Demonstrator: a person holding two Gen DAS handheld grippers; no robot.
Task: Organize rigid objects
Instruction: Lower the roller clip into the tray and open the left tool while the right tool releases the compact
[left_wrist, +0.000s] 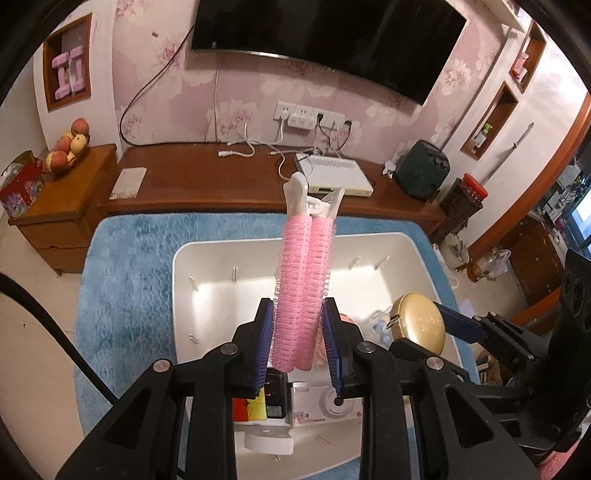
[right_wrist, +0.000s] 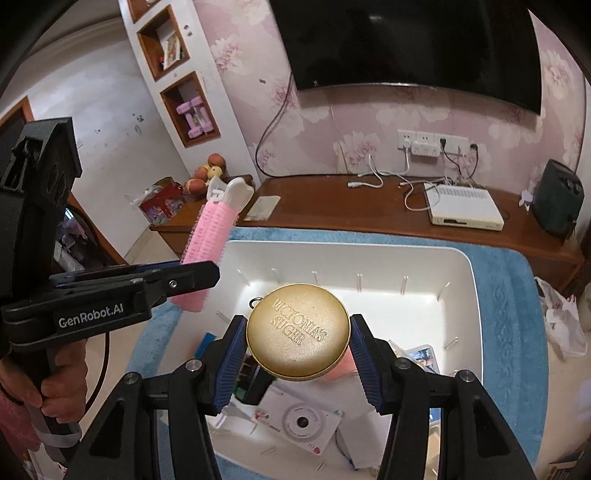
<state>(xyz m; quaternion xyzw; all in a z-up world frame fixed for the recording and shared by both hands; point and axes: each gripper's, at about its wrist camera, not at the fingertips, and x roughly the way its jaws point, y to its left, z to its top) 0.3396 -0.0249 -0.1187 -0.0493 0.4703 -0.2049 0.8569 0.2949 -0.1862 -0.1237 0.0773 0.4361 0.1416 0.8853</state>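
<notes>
My left gripper (left_wrist: 298, 328) is shut on a pink hair-roller clip (left_wrist: 303, 280) with a white clip end, which stands up out of the jaws above the white bin (left_wrist: 207, 295). The same clip (right_wrist: 207, 236) and left gripper (right_wrist: 192, 278) show at the left of the right wrist view. My right gripper (right_wrist: 298, 341) is shut on a round gold tin (right_wrist: 298, 330) embossed with lettering, held over the bin (right_wrist: 461, 295). In the left wrist view that tin (left_wrist: 419, 321) appears to the right. Inside the bin lie a white camera box (right_wrist: 303, 421) and other small items.
The bin rests on a blue mat (left_wrist: 125, 280) on the floor. Behind it stands a low wooden TV bench (left_wrist: 221, 181) with a white set-top box (left_wrist: 336, 175), cables and a dark speaker (left_wrist: 421, 170). A fruit bowl (left_wrist: 68, 147) sits on a side cabinet at the left.
</notes>
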